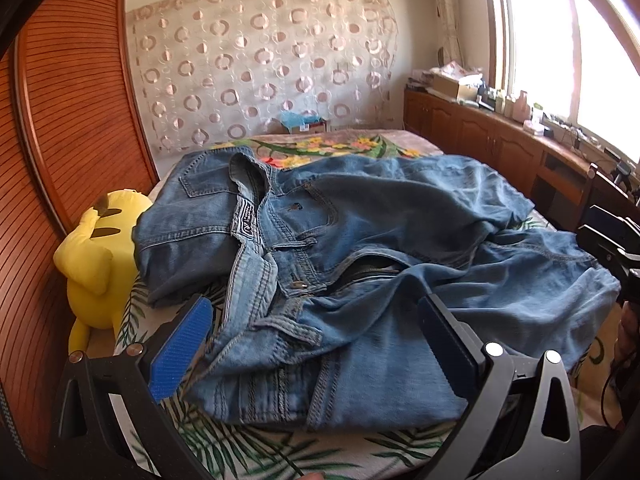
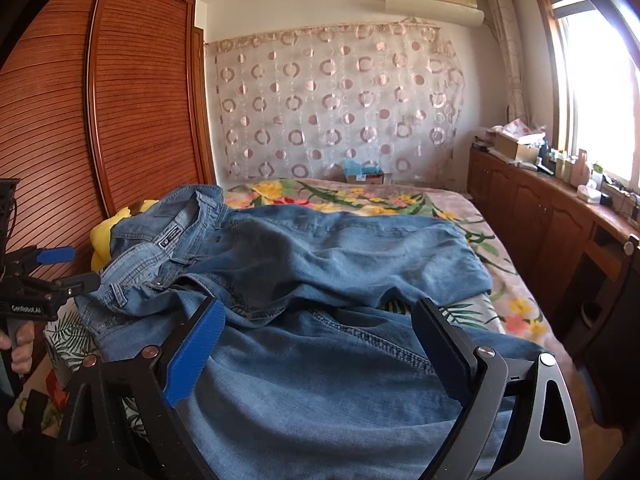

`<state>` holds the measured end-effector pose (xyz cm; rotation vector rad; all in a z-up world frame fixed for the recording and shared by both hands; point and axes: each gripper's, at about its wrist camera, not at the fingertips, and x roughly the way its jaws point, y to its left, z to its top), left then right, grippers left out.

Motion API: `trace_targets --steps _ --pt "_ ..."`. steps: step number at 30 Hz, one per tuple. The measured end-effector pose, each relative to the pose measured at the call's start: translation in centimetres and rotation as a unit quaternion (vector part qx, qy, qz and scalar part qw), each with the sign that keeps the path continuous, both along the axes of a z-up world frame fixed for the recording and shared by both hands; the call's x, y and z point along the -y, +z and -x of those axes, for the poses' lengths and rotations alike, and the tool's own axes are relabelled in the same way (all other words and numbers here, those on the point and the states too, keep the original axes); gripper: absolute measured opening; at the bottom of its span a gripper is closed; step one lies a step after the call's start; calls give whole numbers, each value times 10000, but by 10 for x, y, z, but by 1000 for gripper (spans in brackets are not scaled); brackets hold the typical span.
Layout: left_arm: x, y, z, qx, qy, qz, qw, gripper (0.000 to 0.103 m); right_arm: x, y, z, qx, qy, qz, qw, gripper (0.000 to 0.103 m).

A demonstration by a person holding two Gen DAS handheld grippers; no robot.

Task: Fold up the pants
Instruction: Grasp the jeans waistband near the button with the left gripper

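One pair of jeans (image 1: pixel 360 248), one yellow plush toy (image 1: pixel 100 264), two claws, perhaps one cardboard box (image 2: pixel 514 146).

The only words that can be read are "GenRobot.AI". They are in small white letters on the black body of the left claw (image 2: pixel 86 268), seen at the left edge of the right wrist view. The jeans (image 2: pixel 320 264) have a dark label sewn inside the waistband (image 1: pixel 245 222). It has pale marks on it, but they are too small and blurry to read in both views.
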<state>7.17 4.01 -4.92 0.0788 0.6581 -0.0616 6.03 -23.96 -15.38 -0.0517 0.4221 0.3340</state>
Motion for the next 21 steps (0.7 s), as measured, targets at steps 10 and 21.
trace_targets --steps 10,21 --pt "-15 -21 -39 -636 -326 164 9973 60 8 2 -9 -262 175 50 9995 95" --pt "-25 -66 -37 -1252 -117 230 9918 38 8 -1 -13 -312 154 7 9994 95"
